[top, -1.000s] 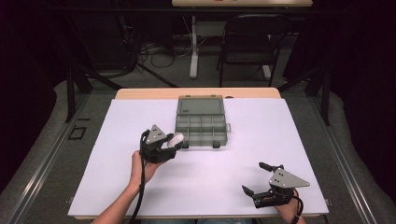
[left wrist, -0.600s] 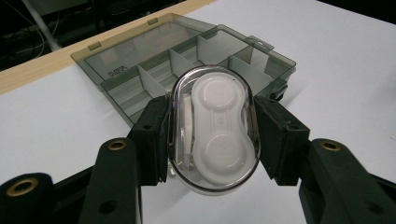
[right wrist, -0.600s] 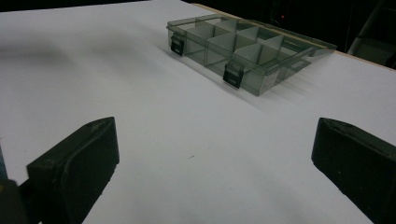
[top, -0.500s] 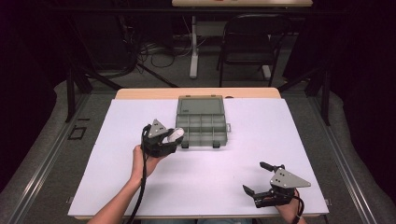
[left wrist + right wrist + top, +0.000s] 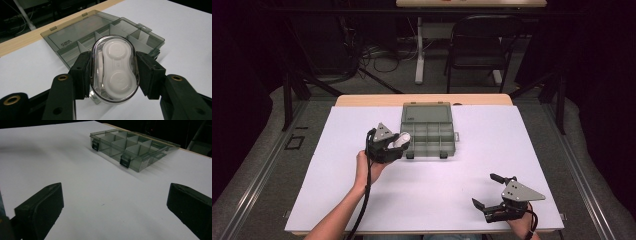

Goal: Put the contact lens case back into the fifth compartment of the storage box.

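While clamped, lens case point(image 5: 113, 68) over organizer box point(image 5: 75, 37).

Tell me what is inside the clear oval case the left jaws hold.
The clear oval case holds a white two-well lens case. What is in its wells is covered.

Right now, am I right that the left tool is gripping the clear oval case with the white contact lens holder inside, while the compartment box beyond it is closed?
Not quite: the compartment box is open, its lid laid flat behind the dividers, as the left gripper view shows. The rest holds: the left tool grips the clear oval case with the white holder inside.
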`<state>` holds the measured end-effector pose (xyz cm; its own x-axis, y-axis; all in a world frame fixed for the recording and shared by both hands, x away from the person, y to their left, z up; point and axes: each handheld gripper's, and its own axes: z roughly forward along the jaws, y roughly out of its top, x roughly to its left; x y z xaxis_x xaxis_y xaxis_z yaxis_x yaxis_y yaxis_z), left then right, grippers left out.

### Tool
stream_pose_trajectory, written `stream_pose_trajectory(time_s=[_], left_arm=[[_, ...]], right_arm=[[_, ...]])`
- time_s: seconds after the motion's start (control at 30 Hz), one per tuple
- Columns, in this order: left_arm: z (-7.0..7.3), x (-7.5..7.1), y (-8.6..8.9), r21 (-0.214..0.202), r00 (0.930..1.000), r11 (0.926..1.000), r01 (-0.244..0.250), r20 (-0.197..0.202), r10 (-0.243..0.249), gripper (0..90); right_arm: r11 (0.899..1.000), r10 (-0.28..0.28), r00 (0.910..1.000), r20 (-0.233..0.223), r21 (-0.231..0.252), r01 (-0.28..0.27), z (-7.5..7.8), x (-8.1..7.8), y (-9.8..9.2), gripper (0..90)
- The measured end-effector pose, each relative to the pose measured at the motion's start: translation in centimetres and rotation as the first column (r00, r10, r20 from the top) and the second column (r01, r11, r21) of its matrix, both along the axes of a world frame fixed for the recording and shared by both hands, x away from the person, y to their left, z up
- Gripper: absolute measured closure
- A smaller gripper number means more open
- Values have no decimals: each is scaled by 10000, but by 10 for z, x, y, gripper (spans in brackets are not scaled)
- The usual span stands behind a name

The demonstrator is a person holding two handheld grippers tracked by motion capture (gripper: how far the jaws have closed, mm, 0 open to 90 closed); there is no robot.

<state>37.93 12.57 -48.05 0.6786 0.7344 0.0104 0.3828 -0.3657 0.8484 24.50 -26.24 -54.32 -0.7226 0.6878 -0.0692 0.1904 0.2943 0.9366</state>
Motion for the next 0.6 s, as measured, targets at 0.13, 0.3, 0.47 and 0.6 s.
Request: stream_pose_trajectory(time_s=[0.13,0.3,0.47,0.6], left_arm=[[-1,6,0,18,9999,10000,-20,-106,20,490],[-2,14,1,78,9998,9999,-101,-193,103,490],[-2,21,2,47,9994,9997,-243,-227,244,490],[-3,25,1,14,9991,9993,-386,-199,386,490]], right_arm=[[10000,-23,10000,12,-2,23,0,0,0,6],[10000,-48,10000,-12,8,48,0,0,0,5],[10000,-30,10000,-34,10,30,-1,1,0,6],[10000,-54,10000,-51,-3,54,-1,1,-1,6]])
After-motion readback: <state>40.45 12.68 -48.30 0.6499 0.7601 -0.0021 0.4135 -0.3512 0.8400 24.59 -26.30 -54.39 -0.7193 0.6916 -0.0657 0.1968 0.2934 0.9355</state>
